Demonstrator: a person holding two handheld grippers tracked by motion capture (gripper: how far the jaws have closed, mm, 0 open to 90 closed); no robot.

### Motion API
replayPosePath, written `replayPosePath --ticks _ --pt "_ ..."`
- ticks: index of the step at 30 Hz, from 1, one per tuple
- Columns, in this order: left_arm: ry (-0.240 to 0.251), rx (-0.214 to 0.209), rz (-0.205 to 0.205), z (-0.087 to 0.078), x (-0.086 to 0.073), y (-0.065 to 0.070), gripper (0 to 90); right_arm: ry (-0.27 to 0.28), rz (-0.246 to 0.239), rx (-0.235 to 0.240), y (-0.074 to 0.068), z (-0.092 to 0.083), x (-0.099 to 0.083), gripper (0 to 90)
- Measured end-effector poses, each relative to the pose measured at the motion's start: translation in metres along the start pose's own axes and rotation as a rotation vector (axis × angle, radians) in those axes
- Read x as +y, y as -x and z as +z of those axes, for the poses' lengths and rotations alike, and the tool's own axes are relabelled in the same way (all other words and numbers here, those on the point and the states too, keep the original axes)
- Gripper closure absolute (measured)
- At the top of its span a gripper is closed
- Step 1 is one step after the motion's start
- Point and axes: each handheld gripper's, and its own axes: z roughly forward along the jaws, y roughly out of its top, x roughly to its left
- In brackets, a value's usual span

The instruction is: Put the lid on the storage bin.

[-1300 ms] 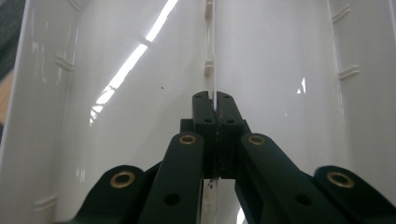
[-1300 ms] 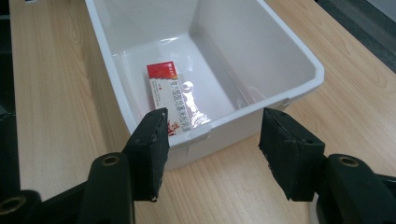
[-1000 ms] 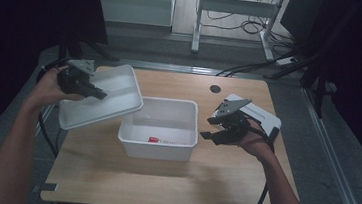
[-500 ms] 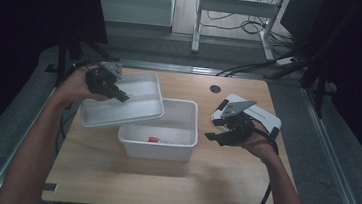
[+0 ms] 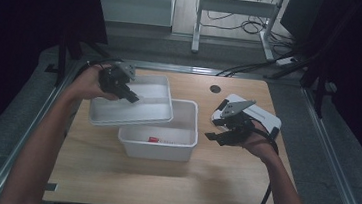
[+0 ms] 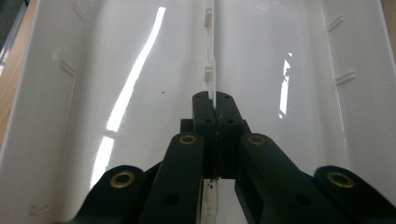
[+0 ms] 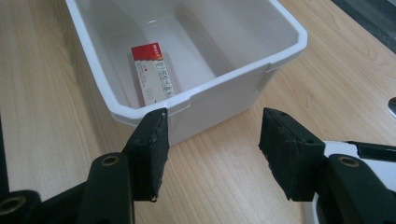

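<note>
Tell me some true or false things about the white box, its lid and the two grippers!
1. The left gripper is shut on the lid. True.
2. The white box has nothing inside. False: a small red and white packet lies on its bottom.
3. The right gripper holds the box. False: its jaws stand open beside the box, with nothing between them.
4. The lid sits closed on the box. False: it is held up over the box's left rear corner, so the box is open.
5. The box stands on a wooden table. True.
</note>
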Motion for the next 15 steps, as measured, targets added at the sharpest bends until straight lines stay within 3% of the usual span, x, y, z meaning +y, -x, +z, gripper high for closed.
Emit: replayPosePath --ticks 15 --pt "0.046 -0.056 0.047 0.016 0.027 0.012 89.6 -0.010 0.006 -0.009 0.001 -0.002 -0.002 42.2"
